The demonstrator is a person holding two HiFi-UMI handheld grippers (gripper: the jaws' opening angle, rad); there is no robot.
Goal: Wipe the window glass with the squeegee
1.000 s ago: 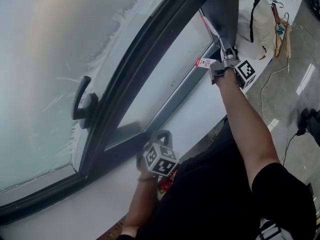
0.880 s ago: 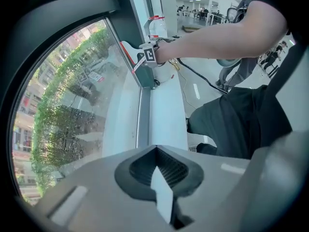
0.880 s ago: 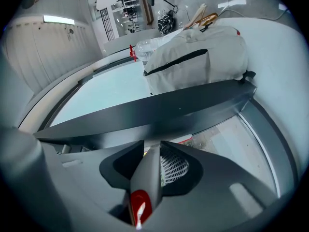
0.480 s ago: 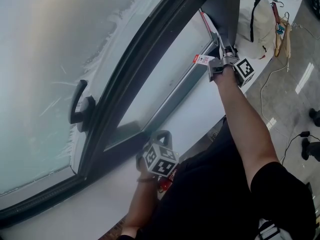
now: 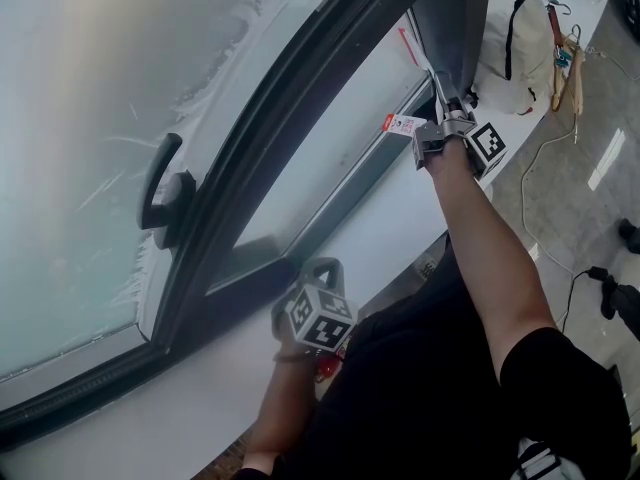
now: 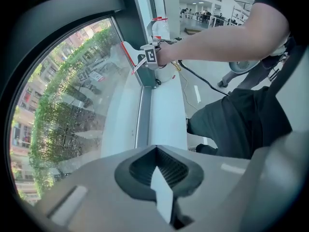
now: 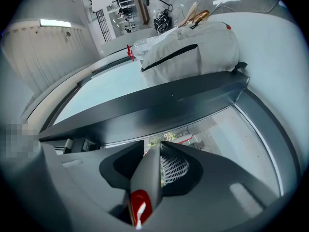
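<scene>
At the far left is the first of two glass panes, a wide frosted pane (image 5: 90,138) with one dark lever handle (image 5: 163,196) on its right edge. A thick dark frame (image 5: 290,118) runs diagonally beside it and separates it from the second, narrower pane (image 5: 340,138). One white sill (image 5: 400,218) runs below both panes. Two grippers are in view. The left gripper (image 5: 322,271) sits low over the sill, just beside the bottom corner of the frame. Its jaws are pressed together, with nothing to be made out between them. Well apart from it, at the end of a bare outstretched forearm (image 5: 485,248), the right gripper (image 5: 445,120) is raised to the far upper corner of the narrower pane. Its jaws are clenched on the one squeegee (image 7: 139,208), gripping the grey, red-tipped handle. The rest of the tool reaches up along the glass beside the dark upright post (image 5: 455,18). One small white-and-red tag (image 5: 402,123) hangs just left of that gripper. Further right, one white bag (image 5: 510,43) with a black strap lies on the sill. Beside it is a cluster of hangers (image 5: 566,63) too tangled to count. One pale cable (image 5: 545,148) trails across the floor below.
</scene>
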